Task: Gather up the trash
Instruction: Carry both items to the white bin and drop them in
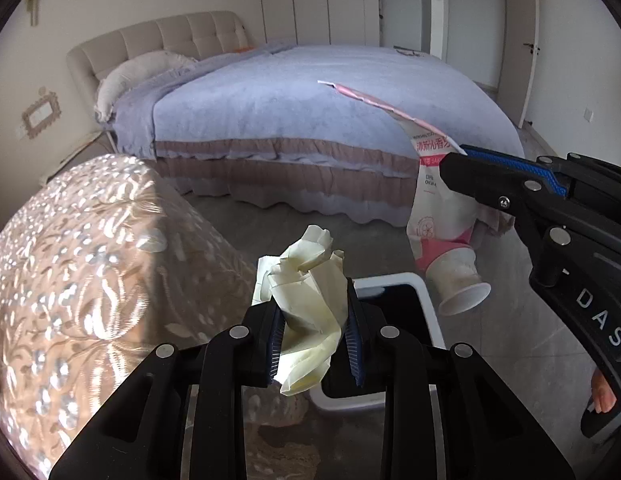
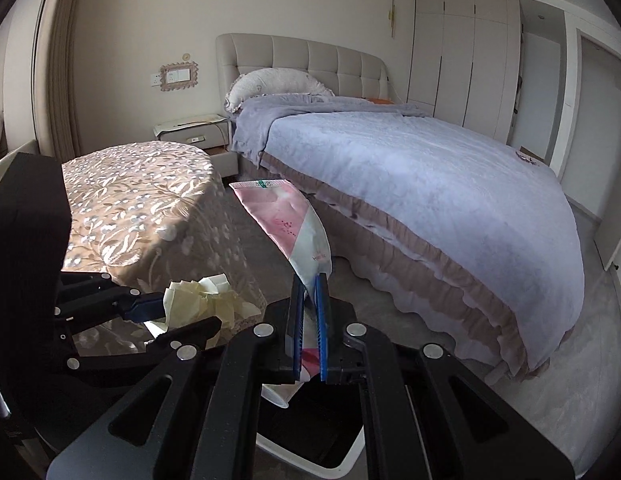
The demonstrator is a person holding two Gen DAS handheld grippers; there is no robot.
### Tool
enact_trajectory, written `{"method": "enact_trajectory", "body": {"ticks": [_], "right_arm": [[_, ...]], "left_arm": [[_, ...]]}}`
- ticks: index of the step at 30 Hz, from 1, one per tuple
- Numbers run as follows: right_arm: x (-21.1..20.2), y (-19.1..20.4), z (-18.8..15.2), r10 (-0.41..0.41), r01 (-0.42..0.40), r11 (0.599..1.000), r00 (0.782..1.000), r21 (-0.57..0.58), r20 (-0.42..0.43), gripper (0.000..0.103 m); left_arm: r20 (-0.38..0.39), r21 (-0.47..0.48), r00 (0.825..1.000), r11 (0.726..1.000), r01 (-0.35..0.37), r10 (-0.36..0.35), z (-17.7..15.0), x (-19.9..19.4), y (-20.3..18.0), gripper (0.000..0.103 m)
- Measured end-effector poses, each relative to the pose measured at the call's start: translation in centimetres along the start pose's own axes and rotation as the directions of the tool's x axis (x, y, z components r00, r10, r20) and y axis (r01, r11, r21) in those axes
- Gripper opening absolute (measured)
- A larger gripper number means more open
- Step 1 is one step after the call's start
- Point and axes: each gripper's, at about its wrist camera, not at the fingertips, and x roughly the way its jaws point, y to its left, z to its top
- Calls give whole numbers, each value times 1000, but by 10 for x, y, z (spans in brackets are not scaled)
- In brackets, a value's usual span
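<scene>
Paper (image 1: 310, 312), tube (image 2: 298, 236) above bin (image 1: 422, 292)

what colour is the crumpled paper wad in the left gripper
Pale yellow crumpled paper wad, clamped in the left gripper; clearest in the left wrist view.

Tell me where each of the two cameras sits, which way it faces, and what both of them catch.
Left wrist: sits on the left gripper, looking along its fingers at the crumpled paper they clamp, the bin below, the bed beyond; the right gripper and a bit of hand show at right.
Right wrist: sits on the right gripper, looking along the tube it clamps toward the headboard; the left gripper shows at left.
Shared: bed, patterned tablecloth, bin, paper, tube.
</scene>
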Motion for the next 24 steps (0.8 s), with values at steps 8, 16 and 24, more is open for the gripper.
{"method": "enact_trajectory", "body": {"ticks": [8, 16, 24], "right_arm": [[26, -21, -8, -15, 17, 999, 998, 38, -58, 7], [48, -39, -18, -24, 31, 997, 994, 64, -106, 7], [66, -49, -26, -30, 42, 996, 989, 83, -144, 8]], "left_arm": [[-76, 26, 995, 997, 66, -64, 4, 47, -18, 27], [-121, 54, 987, 992, 115, -108, 2, 82, -30, 32], [-161, 46, 980, 992, 122, -113, -1, 98, -28, 98]]}}
